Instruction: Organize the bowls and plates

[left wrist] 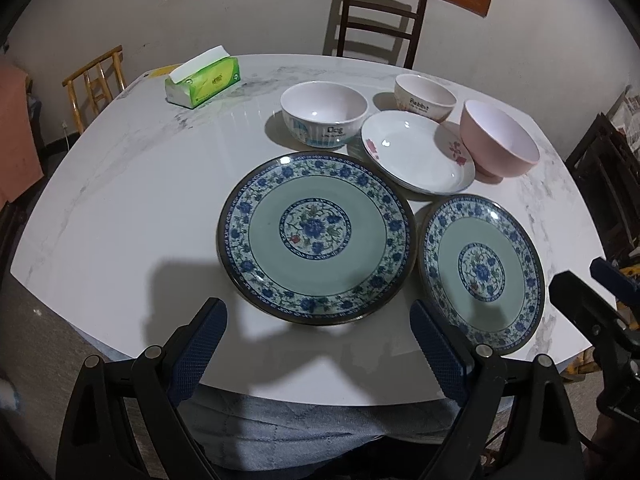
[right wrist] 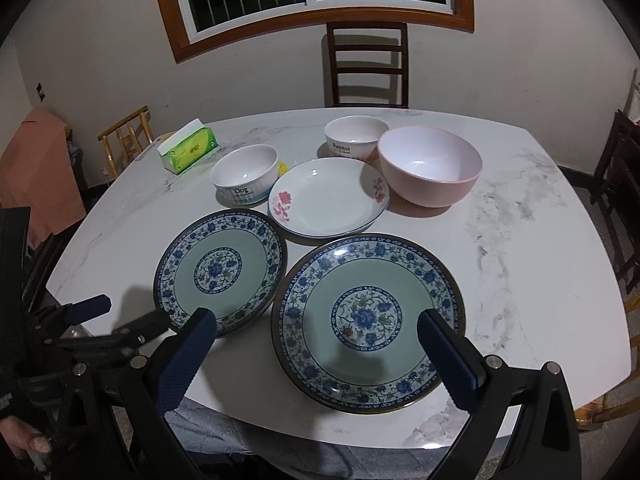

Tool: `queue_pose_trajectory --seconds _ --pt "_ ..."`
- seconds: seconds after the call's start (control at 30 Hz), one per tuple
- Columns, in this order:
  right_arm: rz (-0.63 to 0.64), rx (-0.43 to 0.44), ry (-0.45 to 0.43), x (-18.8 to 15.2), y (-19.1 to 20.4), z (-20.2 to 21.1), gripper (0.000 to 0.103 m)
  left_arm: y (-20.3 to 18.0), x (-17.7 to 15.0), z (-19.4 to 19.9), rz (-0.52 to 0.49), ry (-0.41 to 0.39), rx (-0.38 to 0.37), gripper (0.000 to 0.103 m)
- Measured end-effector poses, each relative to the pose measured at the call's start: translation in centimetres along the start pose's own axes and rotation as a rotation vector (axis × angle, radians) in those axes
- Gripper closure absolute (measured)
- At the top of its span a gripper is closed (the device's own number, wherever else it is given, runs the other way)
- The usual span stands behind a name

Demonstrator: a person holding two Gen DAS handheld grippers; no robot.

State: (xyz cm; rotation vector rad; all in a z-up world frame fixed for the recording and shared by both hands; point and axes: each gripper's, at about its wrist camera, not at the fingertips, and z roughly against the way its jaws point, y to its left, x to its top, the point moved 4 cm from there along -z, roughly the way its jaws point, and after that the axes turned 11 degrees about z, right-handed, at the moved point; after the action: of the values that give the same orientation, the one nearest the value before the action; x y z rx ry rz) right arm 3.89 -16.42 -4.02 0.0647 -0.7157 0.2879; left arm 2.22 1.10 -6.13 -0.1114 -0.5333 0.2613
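Note:
Two blue-and-green floral plates lie side by side near the table's front: the left one (left wrist: 316,236) (right wrist: 220,272) and the right one (left wrist: 482,272) (right wrist: 368,320). Behind them sit a white dish with pink flowers (left wrist: 416,156) (right wrist: 328,200), a white "Dog" bowl (left wrist: 324,118) (right wrist: 245,178), a white "Rabbit" bowl (left wrist: 424,96) (right wrist: 354,138) and a pink bowl (left wrist: 500,140) (right wrist: 430,170). My left gripper (left wrist: 316,332) is open and empty before the left plate; it also shows in the right wrist view (right wrist: 120,316). My right gripper (right wrist: 316,340) is open and empty over the right plate's near rim.
The white marble table (left wrist: 140,208) (right wrist: 540,260) carries a green tissue pack (left wrist: 204,80) (right wrist: 188,152) at the back left. A dark wooden chair (left wrist: 376,20) (right wrist: 368,64) stands behind the table, a light wooden chair (left wrist: 96,84) at the left.

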Motion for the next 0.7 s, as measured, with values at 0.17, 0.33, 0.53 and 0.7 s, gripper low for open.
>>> queue_pose_trajectory --seconds 0.17,0.33,0.53,0.7 --pt "0.008 0.084 0.005 0.4 -0.1 -1.0 0.001 1.9 1.1 -0.4 0.046 0.013 -0.016 0.013" --pt "-0.005 0.228 0.040 1.6 0.0 -2.9 0.012 4.1 2.3 -1.1 0.109 0.049 -0.055 0.015" --pt "-0.018 0.332 0.098 3.0 0.5 -5.8 0.026 6.6 3.9 -2.1 0.183 0.092 -0.099 0.019" --pt "-0.046 0.401 0.158 4.1 0.8 -9.1 0.035 8.1 4.7 -3.5 0.254 0.144 -0.147 0.026"
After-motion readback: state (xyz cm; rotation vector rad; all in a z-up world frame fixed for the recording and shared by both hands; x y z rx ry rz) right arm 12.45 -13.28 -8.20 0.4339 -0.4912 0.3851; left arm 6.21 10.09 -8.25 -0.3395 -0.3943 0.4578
